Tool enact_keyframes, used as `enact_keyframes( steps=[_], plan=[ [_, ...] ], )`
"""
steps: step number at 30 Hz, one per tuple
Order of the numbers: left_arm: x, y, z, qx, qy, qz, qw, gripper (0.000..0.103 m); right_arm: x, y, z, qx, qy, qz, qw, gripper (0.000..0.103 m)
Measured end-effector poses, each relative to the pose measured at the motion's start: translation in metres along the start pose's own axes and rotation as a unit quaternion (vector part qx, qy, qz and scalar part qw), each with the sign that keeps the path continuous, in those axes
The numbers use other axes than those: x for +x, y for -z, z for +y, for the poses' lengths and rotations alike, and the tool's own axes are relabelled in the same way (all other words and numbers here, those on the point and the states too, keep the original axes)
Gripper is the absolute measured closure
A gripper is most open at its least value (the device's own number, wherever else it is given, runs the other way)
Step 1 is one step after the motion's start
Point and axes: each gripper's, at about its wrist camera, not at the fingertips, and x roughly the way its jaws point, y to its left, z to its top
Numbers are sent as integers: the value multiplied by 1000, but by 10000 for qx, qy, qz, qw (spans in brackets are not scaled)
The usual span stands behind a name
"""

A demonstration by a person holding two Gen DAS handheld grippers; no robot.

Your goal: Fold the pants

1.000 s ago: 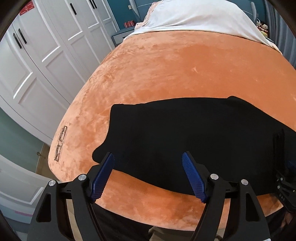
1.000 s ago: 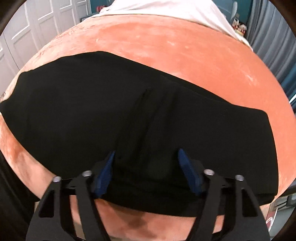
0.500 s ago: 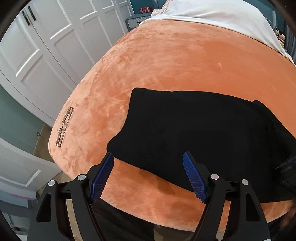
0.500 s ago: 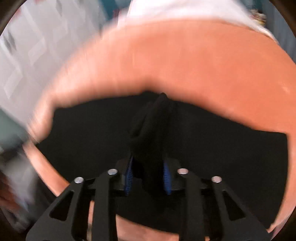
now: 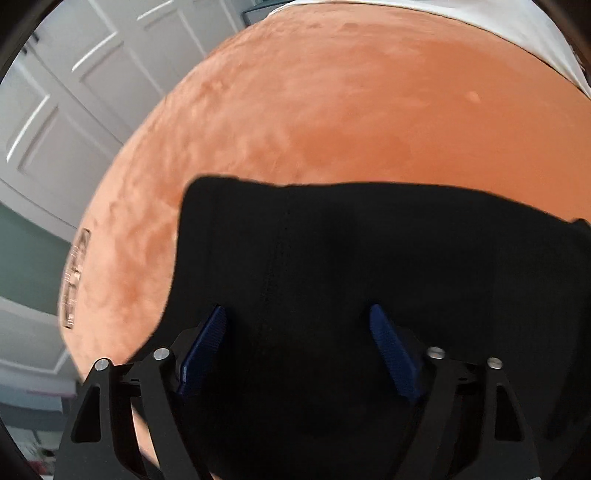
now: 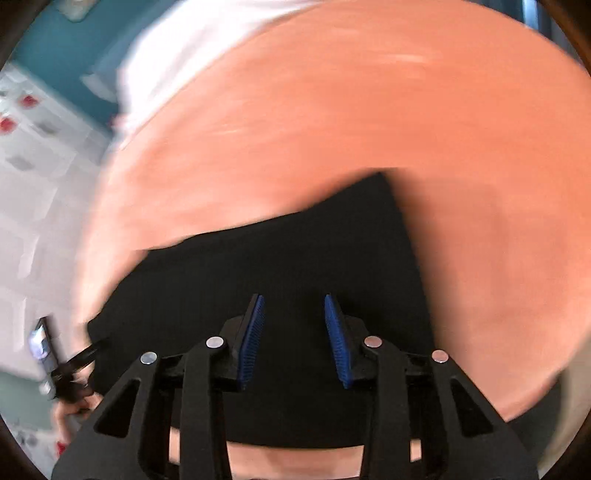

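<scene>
The black pants (image 5: 369,258) lie folded on the orange bed cover (image 5: 351,110), a dark block with its left edge near the bed's left side. My left gripper (image 5: 297,332) is open, its blue pads low over the pants' near left part. In the right wrist view the pants (image 6: 295,266) show a folded corner pointing up and right. My right gripper (image 6: 294,325) is partly open over the pants with nothing between the pads. The left gripper's body shows at the left edge there (image 6: 70,373).
White wardrobe doors (image 5: 74,92) stand left of the bed. A white pillow or sheet (image 5: 517,33) lies at the far end. A small label (image 5: 75,273) sits on the cover's left edge. The right wrist view is motion-blurred.
My right gripper, shut on a pants fold half a second ago, has let go and swung to a new angle. My left gripper has moved forward over the pants.
</scene>
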Motion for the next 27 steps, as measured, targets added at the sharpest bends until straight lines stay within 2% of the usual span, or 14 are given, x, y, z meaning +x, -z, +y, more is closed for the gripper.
enact_keyframes(
  steps=[1, 3, 5, 9, 13, 15, 16, 19, 20, 21, 24, 25, 26, 27],
  plan=[
    [0, 0, 0, 37, -138, -142, 9998, 11, 2, -2, -15, 305, -274, 26, 9992, 103],
    [-10, -2, 3, 91, -402, -315, 9987, 12, -11, -3, -10, 526, -152, -86, 9985, 103],
    [-28, -3, 17, -90, -664, -588, 9960, 14, -25, 0, 31, -138, 232, -379, 9989, 97],
    [-53, 2, 68, -508, -461, -786, 9945, 14, -20, 16, 125, -1172, -593, -127, 9913, 97],
    [-69, 22, 117, -798, -331, -821, 9929, 14, 6, 54, 237, -2341, -1261, 534, 9625, 96],
    [-77, 37, 145, -947, -283, -807, 9918, 14, 16, 91, 302, -3220, -1265, 748, 9353, 96],
    [-80, 46, 159, -993, -221, -795, 9916, 14, 19, 108, 327, -3602, -1309, 766, 9205, 90],
    [-92, 68, 183, -1058, -177, -756, 9914, 14, 16, 150, 390, -4650, -1320, 480, 8741, 24],
    [-94, 75, 189, -1055, -155, -751, 9915, 14, 11, 170, 413, -5140, -1313, 192, 8475, 21],
    [-96, 83, 196, -1042, -162, -729, 9917, 14, 13, 192, 435, -5650, -1200, 13, 8163, 21],
    [-97, 101, 203, -969, -137, -662, 9930, 14, 33, 225, 468, -6321, -813, -170, 7705, 22],
    [-94, 104, 203, -942, -64, -621, 9936, 14, 48, 232, 479, -6446, -764, -106, 7606, 40],
    [-92, 105, 202, -916, -27, -607, 9939, 14, 64, 232, 484, -6461, -714, 150, 7597, 72],
    [-89, 108, 201, -893, 20, -575, 9943, 14, 67, 224, 482, -6231, -857, 374, 7765, 75]
  ],
)
